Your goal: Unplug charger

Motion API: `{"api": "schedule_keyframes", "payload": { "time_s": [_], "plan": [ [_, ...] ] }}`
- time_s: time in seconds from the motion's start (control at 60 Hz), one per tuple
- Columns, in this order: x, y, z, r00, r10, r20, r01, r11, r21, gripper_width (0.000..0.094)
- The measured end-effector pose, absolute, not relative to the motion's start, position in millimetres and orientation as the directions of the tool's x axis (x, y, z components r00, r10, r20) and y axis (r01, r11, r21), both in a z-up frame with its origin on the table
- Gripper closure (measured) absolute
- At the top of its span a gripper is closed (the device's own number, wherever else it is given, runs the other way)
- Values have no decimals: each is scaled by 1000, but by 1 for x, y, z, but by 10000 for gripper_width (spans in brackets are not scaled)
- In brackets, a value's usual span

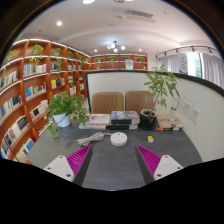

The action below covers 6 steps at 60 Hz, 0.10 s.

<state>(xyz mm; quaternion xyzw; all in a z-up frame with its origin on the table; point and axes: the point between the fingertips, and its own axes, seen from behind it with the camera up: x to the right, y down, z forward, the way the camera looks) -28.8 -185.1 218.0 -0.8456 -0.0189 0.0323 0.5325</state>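
A round white charger lies on the grey table, well beyond my fingers. Its white cable runs left from it in a loose coil. My gripper hangs above the table with its two magenta pads far apart and nothing between them. The charger sits ahead of the gap, slightly to the right of its middle. Where the cable ends is too small to make out.
At the table's far edge stand a leafy plant in a white pot, a black-and-white box, a dark object and another plant. Two brown chairs stand behind. Bookshelves line the left wall.
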Motion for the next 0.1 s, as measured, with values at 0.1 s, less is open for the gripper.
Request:
{"api": "schedule_keyframes", "payload": {
  "time_s": [0.1],
  "plan": [
    [-21,-181,214,998,54,-44,-16,-436,-900,72]
  ]
}}
